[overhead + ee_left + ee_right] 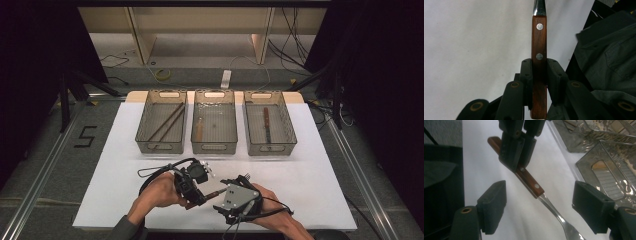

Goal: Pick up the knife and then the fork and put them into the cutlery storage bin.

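A: The left gripper (539, 75) is clamping the fork's (529, 181) wooden handle above the white sheet (310, 175).

B: The right gripper (539, 212) is gaping around its metal neck (centre first).

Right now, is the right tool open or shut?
Open. In its own view the right tool has its pads wide apart, either side of the fork without touching it.

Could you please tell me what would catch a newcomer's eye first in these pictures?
Most striking is the wooden-handled utensil, clamped by its riveted handle in the left gripper above the white table cover, near the person's edge. The right gripper waits beside it with its fingers wide apart around the metal neck. Farther back stand three mesh baskets in a row, each holding utensils.
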{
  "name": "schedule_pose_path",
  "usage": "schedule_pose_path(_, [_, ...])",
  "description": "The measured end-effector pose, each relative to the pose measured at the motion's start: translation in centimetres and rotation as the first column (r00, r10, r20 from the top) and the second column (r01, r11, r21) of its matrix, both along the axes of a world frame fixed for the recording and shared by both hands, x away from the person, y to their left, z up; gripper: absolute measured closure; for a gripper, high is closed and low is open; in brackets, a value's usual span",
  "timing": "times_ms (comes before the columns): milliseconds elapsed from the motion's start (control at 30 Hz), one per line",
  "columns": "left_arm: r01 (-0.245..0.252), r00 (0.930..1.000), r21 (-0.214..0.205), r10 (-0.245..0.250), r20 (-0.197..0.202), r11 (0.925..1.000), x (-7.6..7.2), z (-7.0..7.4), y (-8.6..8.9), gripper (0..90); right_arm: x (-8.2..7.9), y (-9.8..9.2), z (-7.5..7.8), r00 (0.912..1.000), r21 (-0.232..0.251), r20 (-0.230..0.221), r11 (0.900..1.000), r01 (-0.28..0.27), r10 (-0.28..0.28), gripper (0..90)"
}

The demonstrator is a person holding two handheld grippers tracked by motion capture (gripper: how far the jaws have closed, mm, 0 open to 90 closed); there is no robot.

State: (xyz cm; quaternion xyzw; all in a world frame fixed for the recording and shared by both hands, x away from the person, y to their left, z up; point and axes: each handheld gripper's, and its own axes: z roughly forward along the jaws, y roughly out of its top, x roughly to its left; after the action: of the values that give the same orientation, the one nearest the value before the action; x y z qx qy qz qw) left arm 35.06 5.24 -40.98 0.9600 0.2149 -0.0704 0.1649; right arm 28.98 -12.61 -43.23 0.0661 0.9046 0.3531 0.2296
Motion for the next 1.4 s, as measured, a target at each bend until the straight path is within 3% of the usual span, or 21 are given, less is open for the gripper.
schedule_pose_path(200, [0.015, 0.9999, -0.004, -0.015, -0.004, 0.9999, -0.2, 0.2, -0.2, 75.6, -0.2, 0.6, -0.6, 0.9974, -0.077, 0.057, 0.9962, -0.04, 0.044, 35.6])
schedule_pose_path(300, [0.023, 0.9997, -0.006, -0.023, -0.012, 0.9997, -0.4, 0.2, -0.4, 75.6, -0.1, 0.7, -0.8, 0.9954, -0.111, 0.063, 0.9918, -0.064, 0.071, 39.6])
schedule_pose_path(533, [0.058, 0.9983, 0.001, -0.058, -0.013, 0.9983, -0.8, 0.6, -0.8, 75.6, -0.4, 1.1, -1.1, 0.9924, -0.134, 0.065, 0.9864, -0.095, 0.104, 50.0])
schedule_pose_path(767, [0.074, 0.9971, 0.003, -0.074, -0.021, 0.9973, -0.8, 0.5, -1.0, 75.6, -0.7, 1.3, -1.5, 0.9881, -0.166, 0.094, 0.9805, -0.105, 0.122, 62.5])
schedule_pose_path(800, [0.075, 0.997, 0.001, -0.075, -0.02, 0.9972, -0.8, 0.5, -1.0, 75.6, -0.5, 1.3, -1.5, 0.9841, -0.185, 0.106, 0.9751, -0.122, 0.143, 64.7])
schedule_pose_path(900, [0.073, 0.9971, -0.006, -0.073, -0.019, 0.9973, -0.7, 0.5, -0.9, 75.5, -0.6, 1.2, -1.5, 0.9801, -0.193, 0.125, 0.9728, -0.129, 0.154, 69.5])
schedule_pose_path(1000, [0.077, 0.9969, -0.008, -0.077, -0.018, 0.997, -0.8, 0.5, -0.9, 75.4, -0.7, 1.2, -1.7, 0.9764, -0.221, 0.122, 0.9638, -0.149, 0.179, 72.6])
schedule_pose_path(1033, [0.073, 0.9971, -0.015, -0.073, -0.022, 0.9972, -0.7, 0.5, -0.9, 75.3, -0.8, 1.3, -1.8, 0.9767, -0.211, 0.125, 0.9667, -0.145, 0.174, 73.4])
schedule_pose_path(1100, [0.079, 0.9964, -0.016, -0.08, -0.029, 0.9967, -0.7, 0.4, -0.8, 74.9, -0.7, 1.2, -1.8, 0.9712, -0.243, 0.128, 0.9557, -0.166, 0.201, 74.8])
schedule_pose_path(1200, [0.056, 0.9981, -0.04, -0.057, -0.022, 0.9976, -0.4, 0.5, -0.4, 72.3, -0.9, 1.4, -2.0, 0.9697, -0.253, 0.122, 0.9513, -0.176, 0.212, 77.7])
schedule_pose_path(1267, [0.044, 0.999, -0.049, -0.045, -0.005, 0.9978, -0.3, 0.6, -0.2, 70.7, -0.8, 1.4, -2.0, 0.9712, -0.249, 0.125, 0.9539, -0.167, 0.203, 77.9])
schedule_pose_path(1400, [0.013, 0.9999, -0.05, -0.012, 0.009, 0.9987, -0.1, 0.8, 0.4, 54.5, -0.4, 0.9, -1.7, 0.9735, -0.255, 0.129, 0.9549, -0.152, 0.189, 78.1])
